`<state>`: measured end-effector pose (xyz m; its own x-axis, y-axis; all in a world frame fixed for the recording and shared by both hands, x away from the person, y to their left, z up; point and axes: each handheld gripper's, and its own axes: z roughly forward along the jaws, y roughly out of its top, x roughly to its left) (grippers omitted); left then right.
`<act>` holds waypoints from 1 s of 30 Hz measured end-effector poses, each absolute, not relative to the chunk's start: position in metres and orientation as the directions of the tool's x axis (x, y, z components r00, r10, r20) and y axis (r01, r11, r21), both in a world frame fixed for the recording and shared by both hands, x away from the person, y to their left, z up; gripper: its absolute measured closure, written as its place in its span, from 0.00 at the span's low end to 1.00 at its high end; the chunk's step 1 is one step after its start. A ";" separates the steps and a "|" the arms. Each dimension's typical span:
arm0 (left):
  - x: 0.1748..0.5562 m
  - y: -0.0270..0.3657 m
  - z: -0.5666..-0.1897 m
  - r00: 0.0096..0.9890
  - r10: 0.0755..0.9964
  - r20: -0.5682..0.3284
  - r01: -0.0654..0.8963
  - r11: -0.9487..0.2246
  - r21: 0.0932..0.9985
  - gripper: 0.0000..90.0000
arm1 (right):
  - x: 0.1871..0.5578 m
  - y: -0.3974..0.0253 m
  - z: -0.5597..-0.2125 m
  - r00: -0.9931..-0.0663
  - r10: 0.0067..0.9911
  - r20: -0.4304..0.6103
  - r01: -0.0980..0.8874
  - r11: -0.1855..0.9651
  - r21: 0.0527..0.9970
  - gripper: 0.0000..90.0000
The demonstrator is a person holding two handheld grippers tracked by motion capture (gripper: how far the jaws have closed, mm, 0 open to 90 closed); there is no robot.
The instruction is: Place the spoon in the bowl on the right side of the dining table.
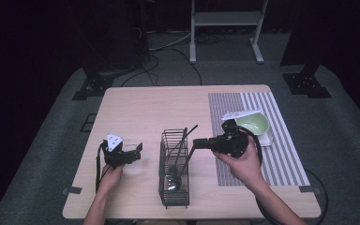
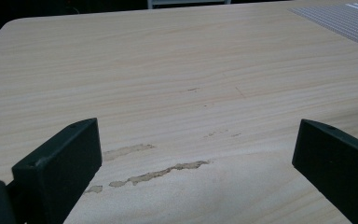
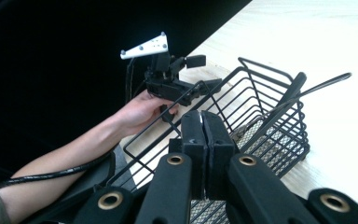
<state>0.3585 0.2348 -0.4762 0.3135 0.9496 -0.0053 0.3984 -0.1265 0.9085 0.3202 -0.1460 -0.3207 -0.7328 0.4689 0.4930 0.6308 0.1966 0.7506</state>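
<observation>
Right gripper (image 1: 198, 143), jaws pressed together and gripping nothing visible, is reaching to 9 o'clock over the rim of the black wire basket (image 1: 174, 169), which is standing at table centre-front holding dark utensils (image 1: 180, 152). Left gripper (image 1: 138, 151), jaws spread wide, is hovering low over bare wood at the basket's 9 o'clock. The pale wooden table (image 1: 136, 110) is carrying a striped mat (image 1: 281, 159) with a green bowl (image 1: 253, 123); dark room, grey carpet.

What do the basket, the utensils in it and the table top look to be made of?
Basket: thin black wire, likely coated metal, with open bars and a mesh floor. Utensils: slim black handles, possibly plastic or coated metal; hard to tell. Table top: pale wood-grain surface, matt, probably laminate, with chipped patches.
</observation>
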 end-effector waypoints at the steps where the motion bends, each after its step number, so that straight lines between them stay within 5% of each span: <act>1: 0.359 0.235 -0.476 0.314 0.950 -0.005 0.398 -0.126 0.909 0.00 | 0.320 -0.146 -0.321 -0.733 0.469 0.493 0.631 0.197 0.751 0.98; 30: 0.359 0.235 -0.476 0.313 0.950 -0.004 0.400 -0.128 0.908 0.00 | 0.326 -0.186 -0.297 -0.694 0.427 0.580 0.661 0.057 0.748 0.98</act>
